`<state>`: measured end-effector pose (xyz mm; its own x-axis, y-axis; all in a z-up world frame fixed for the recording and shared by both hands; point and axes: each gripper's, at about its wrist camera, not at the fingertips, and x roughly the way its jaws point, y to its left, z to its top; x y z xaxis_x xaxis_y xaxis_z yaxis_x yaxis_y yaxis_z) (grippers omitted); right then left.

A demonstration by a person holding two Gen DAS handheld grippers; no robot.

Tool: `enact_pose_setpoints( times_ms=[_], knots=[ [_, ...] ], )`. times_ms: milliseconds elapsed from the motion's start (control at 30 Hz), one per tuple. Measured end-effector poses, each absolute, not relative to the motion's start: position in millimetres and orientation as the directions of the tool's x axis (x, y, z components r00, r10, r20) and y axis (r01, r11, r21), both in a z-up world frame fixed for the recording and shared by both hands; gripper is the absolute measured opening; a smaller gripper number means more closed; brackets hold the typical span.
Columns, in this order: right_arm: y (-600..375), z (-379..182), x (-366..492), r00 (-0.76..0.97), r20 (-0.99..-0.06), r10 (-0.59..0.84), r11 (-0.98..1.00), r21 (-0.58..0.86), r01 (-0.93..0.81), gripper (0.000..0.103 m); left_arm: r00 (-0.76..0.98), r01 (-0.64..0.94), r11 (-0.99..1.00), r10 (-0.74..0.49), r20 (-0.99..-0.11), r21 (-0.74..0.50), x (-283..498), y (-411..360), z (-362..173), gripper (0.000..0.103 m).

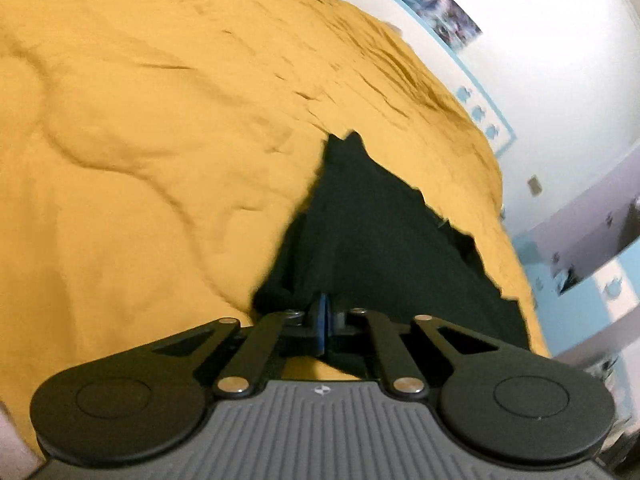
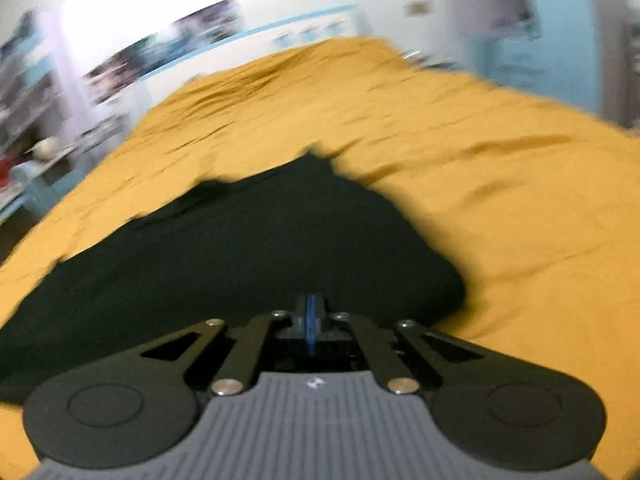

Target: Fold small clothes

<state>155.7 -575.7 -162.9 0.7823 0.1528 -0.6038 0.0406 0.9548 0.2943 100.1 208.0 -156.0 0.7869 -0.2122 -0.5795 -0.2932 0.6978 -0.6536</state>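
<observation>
My left gripper [image 1: 323, 312] has its blue pads pressed together on the near edge of the dark garment [image 1: 372, 236]; cloth bunches just left of the tips. My right gripper [image 2: 311, 316] is likewise closed, its pads pinching the near edge of the same garment [image 2: 224, 248]. Both grips look firm, though the exact bite depth is hidden by the fingers.

The garment is very dark, possibly dark green or black; I cannot tell which. It stretches away from both grippers toward a far point and lies over the yellow bedspread [image 1: 140, 140]. In the left view it runs up and right from the tips; in the right view it spreads wide to the left and narrows far ahead. Whether the far end touches the bedspread or hangs just above it I cannot tell. The right view is smeared, consistent with motion.

Beyond the bedspread [image 2: 500, 200] stand a pale wall [image 1: 540, 40] with a blue band and some pictures, all blurred.

Judgement: the step in hand is a fold or spread, with one edge held at two points. The next move calls for carrying both grips evenly toward the far edge, keeping the held edge taut and level, then laying it down square before releasing. Uneven travel would skew the fold.
</observation>
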Motion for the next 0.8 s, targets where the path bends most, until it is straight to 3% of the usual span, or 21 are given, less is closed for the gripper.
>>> enact_pose_setpoints(
  times_ms=[167,233,300,367,533,667,800],
  knots=[
    [-588.0,-166.5,158.6,0.763,-0.634,0.128,0.94,0.323,0.11,0.0,0.778,-0.299,0.696,-0.218,-0.589,-0.652,106.4,202.4,-154.8,0.007],
    [-588.9,-155.1,155.3,0.767,-0.628,0.132,0.936,0.334,0.113,0.0,0.777,-0.27,0.73,-0.219,-0.59,-0.628,112.9,199.8,-138.4,0.014],
    [-581.2,-140.4,157.4,0.798,-0.591,0.121,0.944,0.317,0.091,0.03,0.794,-0.211,0.774,-0.22,-0.566,-0.598,122.7,194.9,-120.4,0.025],
    [-573.1,-121.5,169.4,0.827,-0.543,0.144,0.951,0.306,0.035,0.041,0.798,-0.152,0.799,-0.248,-0.549,-0.582,144.4,189.5,-105.4,0.026],
    [-540.5,-102.2,251.0,0.805,-0.493,0.331,0.919,0.361,-0.158,0.04,0.768,-0.065,0.807,-0.335,-0.545,-0.587,222.5,173.8,-98.8,0.027],
    [-503.8,-124.1,313.4,0.697,-0.535,0.478,0.857,0.458,-0.237,0.041,0.711,-0.049,0.779,-0.412,-0.569,-0.625,289.6,159.7,-118.6,0.027],
    [-474.6,-159.6,354.2,0.6,-0.574,0.558,0.803,0.557,-0.214,0.041,0.656,-0.043,0.836,-0.389,-0.647,-0.547,339.1,139.5,-138.4,0.027]
  ],
)
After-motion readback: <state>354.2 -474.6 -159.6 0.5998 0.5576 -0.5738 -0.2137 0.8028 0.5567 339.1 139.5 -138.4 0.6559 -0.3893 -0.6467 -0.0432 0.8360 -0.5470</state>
